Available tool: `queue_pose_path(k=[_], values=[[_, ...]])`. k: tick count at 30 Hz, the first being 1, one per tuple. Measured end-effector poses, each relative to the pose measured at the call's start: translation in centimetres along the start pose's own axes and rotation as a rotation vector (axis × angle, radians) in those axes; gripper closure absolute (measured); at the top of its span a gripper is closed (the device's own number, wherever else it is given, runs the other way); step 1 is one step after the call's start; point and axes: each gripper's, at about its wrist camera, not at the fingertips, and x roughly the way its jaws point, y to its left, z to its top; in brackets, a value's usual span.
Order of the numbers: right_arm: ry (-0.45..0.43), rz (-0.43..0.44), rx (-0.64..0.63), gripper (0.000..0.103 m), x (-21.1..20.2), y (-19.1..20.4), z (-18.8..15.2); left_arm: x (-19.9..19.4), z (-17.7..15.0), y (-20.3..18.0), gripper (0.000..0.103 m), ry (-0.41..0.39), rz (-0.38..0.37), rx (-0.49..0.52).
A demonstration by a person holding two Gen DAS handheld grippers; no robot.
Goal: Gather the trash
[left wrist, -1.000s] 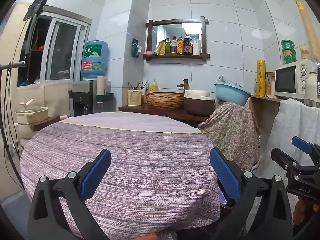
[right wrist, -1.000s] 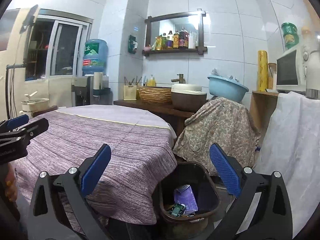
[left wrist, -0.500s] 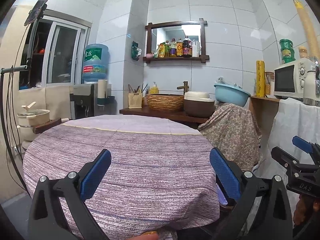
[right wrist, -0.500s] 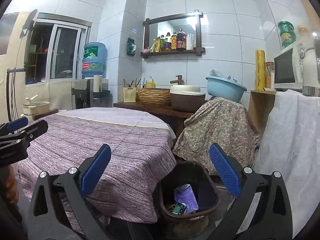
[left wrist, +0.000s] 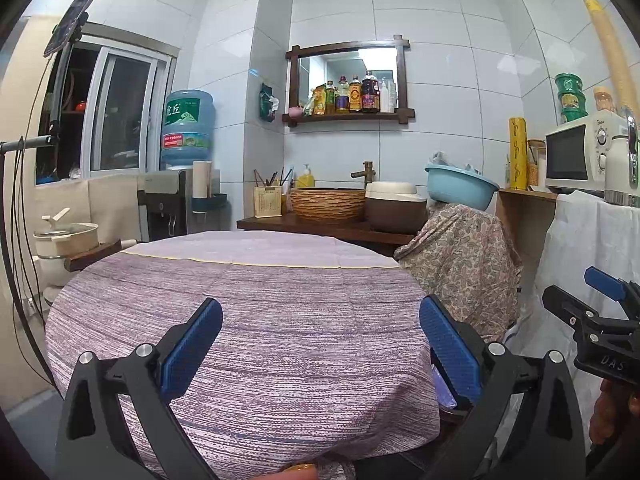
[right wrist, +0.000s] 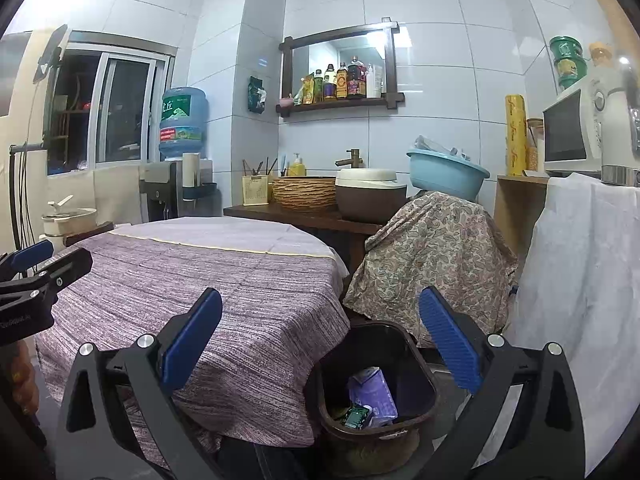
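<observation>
A dark brown trash bin [right wrist: 416,364] stands on the floor to the right of the round table [right wrist: 200,272], which wears a purple striped cloth. Inside the bin lie a purple wrapper [right wrist: 370,390] and a small green packet [right wrist: 356,416]. My right gripper [right wrist: 320,338] hovers open above the bin and the table's right edge, with nothing between its blue pads. My left gripper [left wrist: 320,344] is open over the near part of the table [left wrist: 260,292], holding nothing. The right gripper also shows at the right edge of the left wrist view, and the left one at the left edge of the right wrist view.
A floral cloth covers something [right wrist: 432,248] behind the bin, with a blue basin [right wrist: 446,174] on top. A white cloth [right wrist: 580,272] hangs at right below a microwave [right wrist: 572,132]. A wooden counter [left wrist: 320,228] with a basket and pot stands behind the table. A water dispenser [left wrist: 186,152] is at left.
Both wrist views have dropped and pulled back slightly, so the table and bin sit a little higher in frame. Both grippers stay open and empty.
</observation>
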Motion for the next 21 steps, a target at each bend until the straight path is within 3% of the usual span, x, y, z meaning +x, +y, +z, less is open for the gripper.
queue_pose_path(k=[21], values=[[0.013, -0.010, 0.014, 0.006, 0.34, -0.36, -0.24, 0.09, 0.13, 0.51, 0.005, 0.008, -0.003, 0.003]])
